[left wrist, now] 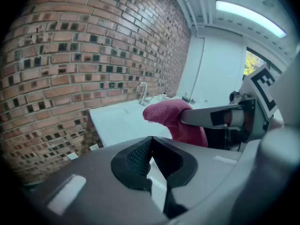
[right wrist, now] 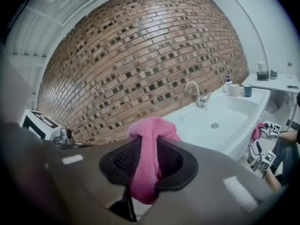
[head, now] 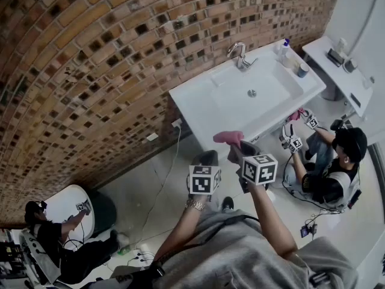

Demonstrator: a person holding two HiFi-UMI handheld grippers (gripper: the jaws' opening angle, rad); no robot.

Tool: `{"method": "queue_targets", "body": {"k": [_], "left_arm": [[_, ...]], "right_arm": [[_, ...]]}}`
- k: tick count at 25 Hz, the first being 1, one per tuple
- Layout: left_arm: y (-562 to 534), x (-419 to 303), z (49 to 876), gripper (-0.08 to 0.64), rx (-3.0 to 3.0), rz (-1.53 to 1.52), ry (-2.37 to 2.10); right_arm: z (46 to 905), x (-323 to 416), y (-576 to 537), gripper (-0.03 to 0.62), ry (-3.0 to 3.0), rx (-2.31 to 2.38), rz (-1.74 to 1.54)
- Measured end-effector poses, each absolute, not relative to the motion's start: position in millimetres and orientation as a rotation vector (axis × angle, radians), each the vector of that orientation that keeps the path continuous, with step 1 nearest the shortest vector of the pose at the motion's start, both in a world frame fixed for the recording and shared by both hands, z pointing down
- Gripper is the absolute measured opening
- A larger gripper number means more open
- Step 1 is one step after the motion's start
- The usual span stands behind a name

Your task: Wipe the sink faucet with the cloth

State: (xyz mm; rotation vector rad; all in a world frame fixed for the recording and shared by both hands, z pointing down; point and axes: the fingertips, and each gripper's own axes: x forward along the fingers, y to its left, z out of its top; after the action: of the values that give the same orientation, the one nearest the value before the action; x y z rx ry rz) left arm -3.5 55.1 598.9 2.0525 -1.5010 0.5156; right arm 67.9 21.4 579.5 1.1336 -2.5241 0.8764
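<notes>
A pink cloth [head: 228, 138] is clamped in my right gripper [head: 236, 150], which hovers in front of the white sink [head: 198, 104], well short of it. In the right gripper view the cloth [right wrist: 149, 144] fills the gap between the jaws and bulges above them. The chrome faucet [head: 239, 56] stands at the sink's back edge against the brick wall, far from both grippers; it also shows as faucet [right wrist: 197, 93] and faucet [left wrist: 142, 93]. My left gripper [head: 207, 159] is just left of the right one, shut with nothing in it, its pads meeting [left wrist: 151, 159].
A small bottle [head: 284, 47] and a cup [head: 302, 70] stand on the sink's right rim. A white shelf [head: 337, 71] lies further right. One person [head: 334, 164] sits on the floor by the sink with other grippers; another person [head: 66, 245] crouches at lower left.
</notes>
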Motion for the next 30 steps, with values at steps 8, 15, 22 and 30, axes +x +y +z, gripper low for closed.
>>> {"method": "queue_targets", "body": {"k": [8, 15, 22, 30], "left_arm": [[-51, -50, 601, 0.020, 2.038, 0.434, -1.479], [-142, -74, 587, 0.020, 2.084, 0.371, -1.436], [-188, -79, 579, 0.020, 2.103, 0.370, -1.429], [-234, -112, 563, 0.020, 2.061, 0.367, -1.554]], "right_arm": [[599, 48, -61, 0.089, -2.451, 1.192, 0.959], [574, 44, -140, 0.089, -2.444, 1.389, 0.926], [597, 57, -227, 0.089, -2.401, 1.525, 1.327], [581, 32, -375, 0.087, -2.432, 1.425, 0.998]]}}
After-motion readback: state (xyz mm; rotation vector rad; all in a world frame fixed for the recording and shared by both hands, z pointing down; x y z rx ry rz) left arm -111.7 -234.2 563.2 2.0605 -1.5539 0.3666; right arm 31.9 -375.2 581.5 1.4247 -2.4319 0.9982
